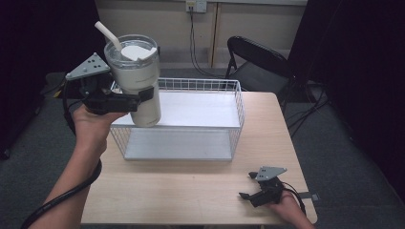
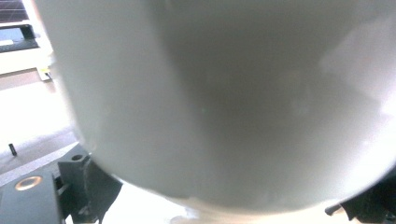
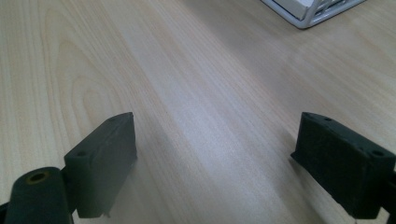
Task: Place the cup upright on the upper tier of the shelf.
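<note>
Cream insulated tumbler with clear lid and pale straw [image 1: 138, 76] hangs raised above the left end of the white wire basket [image 1: 200, 86], apparently upright, clamped by the left gripper [image 1: 143, 95]. The right gripper [image 1: 248, 186] rests on the wooden table [image 1: 191, 191], jaws wide apart.

- In the left gripper view the white tumbler [image 2: 224, 98] sits so close that it is a soft blur — its top, bottom and right side run off the picture.
- In the high view the left gripper [image 1: 143, 93] hides a band of the tumbler's wall.
- The wire basket [image 3: 310, 11] is cut off at the far right corner of the right gripper view.
- The left forearm [image 1: 64, 188] is cut off by the near edge of the high view.
</note>
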{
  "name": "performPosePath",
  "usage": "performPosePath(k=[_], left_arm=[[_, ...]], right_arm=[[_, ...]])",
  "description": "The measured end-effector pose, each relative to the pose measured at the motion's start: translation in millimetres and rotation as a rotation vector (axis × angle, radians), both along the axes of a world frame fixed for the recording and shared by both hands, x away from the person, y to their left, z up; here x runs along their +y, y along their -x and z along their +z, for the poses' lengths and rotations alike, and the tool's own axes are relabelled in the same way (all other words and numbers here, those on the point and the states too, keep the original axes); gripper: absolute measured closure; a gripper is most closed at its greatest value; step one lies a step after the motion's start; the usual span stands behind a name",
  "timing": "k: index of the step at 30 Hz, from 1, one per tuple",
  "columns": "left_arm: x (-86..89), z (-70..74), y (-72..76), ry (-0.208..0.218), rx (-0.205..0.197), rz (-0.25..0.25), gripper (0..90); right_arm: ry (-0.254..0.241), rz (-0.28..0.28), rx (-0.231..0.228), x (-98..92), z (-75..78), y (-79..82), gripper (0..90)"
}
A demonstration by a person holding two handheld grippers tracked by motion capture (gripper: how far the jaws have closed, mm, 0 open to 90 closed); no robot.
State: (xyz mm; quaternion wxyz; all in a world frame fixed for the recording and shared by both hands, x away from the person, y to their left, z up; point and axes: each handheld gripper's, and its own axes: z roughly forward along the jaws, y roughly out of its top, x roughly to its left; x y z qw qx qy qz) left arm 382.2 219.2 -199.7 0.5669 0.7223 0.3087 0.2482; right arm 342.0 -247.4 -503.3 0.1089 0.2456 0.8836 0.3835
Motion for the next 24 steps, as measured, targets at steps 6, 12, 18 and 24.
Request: performPosePath(k=[6, 12, 18, 24], left_arm=[[-4.6, -0.5, -6.4, -0.003, -0.004, 0.008, 10.0], [-8.7, -3.7, -13.7, -0.01, -0.005, 0.015, 10.0], [-11.4, -6.9, -20.6, -0.006, -0.01, 0.024, 10.0], [-12.3, -11.4, -27.9, -0.007, -0.008, 0.037, 10.0]], right_arm=[[0.0, 0.0, 0.0, 0.0, 0.0, 0.1, 12.2], [0.0, -0.002, 0.0, -0.1, 0.0, 0.3, 12.2], [0.0, -0.001, 0.0, -0.1, 0.0, 0.2, 12.2], [0.0, 0.0, 0.001, -0.1, 0.0, 0.2, 12.2]])
